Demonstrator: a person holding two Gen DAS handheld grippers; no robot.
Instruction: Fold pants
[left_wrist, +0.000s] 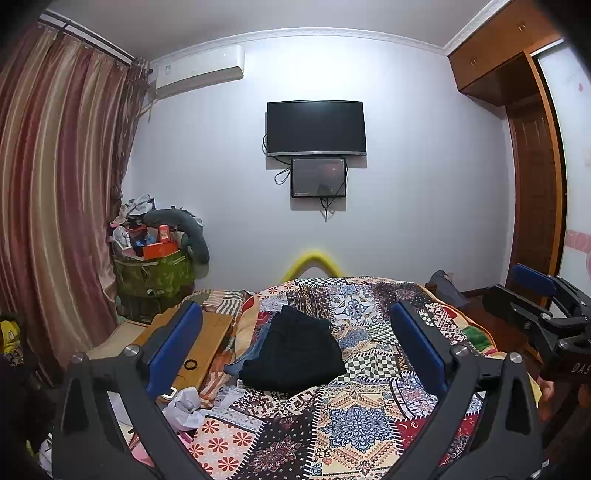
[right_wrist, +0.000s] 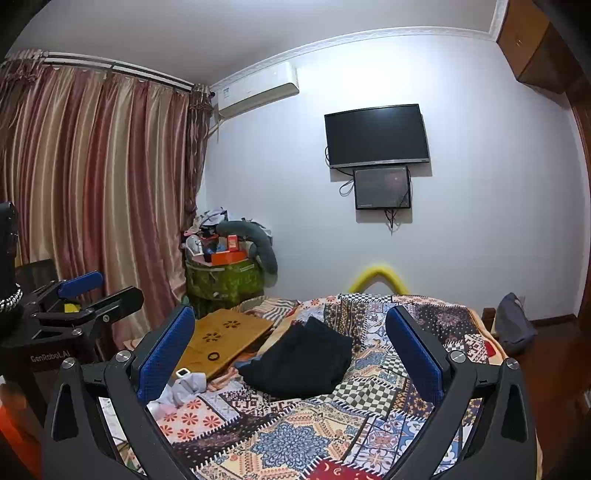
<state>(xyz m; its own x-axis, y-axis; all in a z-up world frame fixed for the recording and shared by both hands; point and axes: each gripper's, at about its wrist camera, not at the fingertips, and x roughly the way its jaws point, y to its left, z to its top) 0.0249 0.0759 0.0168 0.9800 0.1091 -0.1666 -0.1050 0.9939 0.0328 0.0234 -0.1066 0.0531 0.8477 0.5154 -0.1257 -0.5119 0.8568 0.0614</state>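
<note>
My fingers (left_wrist: 177, 343) are standing spread as wide as they go on both grippers, gripping nothing. I'm hovering over the patchwork bedspread (left_wrist: 354, 417), where the black pants (left_wrist: 295, 350) are lying bundled, apparently folded, well beyond both sets of pads.

I face a pale far wall (left_wrist: 424, 177) carrying a dark television (left_wrist: 316, 127). Striped curtains (left_wrist: 55, 184) hang left. A wooden wardrobe (left_wrist: 517, 74) stands right.
</note>
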